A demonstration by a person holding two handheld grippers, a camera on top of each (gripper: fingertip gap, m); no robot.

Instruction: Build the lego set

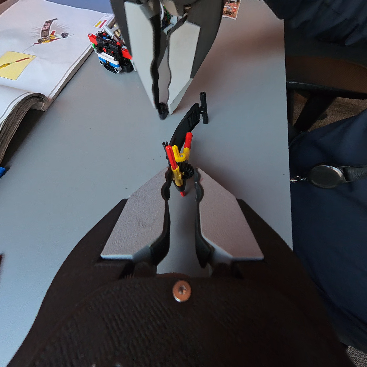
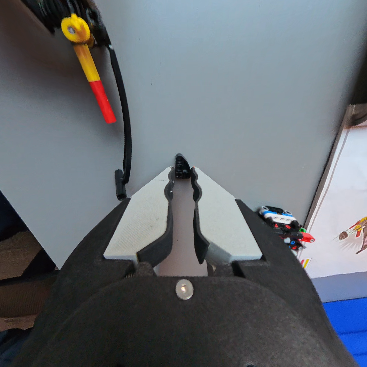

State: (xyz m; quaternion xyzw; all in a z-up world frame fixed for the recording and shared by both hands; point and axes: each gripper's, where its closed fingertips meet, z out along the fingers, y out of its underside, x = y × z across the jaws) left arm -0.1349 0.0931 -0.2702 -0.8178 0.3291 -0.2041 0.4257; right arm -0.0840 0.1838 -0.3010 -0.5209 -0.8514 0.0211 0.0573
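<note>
My left gripper [image 1: 182, 172] is shut on a small toy-brick assembly [image 1: 177, 170] of yellow and red axles with a black gear, and holds it upright over the grey table [image 1: 79, 158]. A long curved black piece [image 1: 186, 123] with a cross-bar end arcs away from the assembly. The assembly also shows at the upper left of the right wrist view [image 2: 93, 79]. My right gripper [image 2: 182, 169] is shut on a small black rounded brick piece [image 2: 181, 167] at its fingertips. In the left wrist view the right gripper [image 1: 163, 109] points down toward the table, just beyond the curved piece.
An open instruction booklet [image 1: 39, 49] lies at the left. A small black, white, blue and red brick model [image 1: 111, 53] stands beside it, also seen in the right wrist view [image 2: 282, 224]. A person in dark clothing with a badge reel [image 1: 325, 175] is past the table's right edge. The left gripper's tips are roughly 11 centimeters from the right gripper's.
</note>
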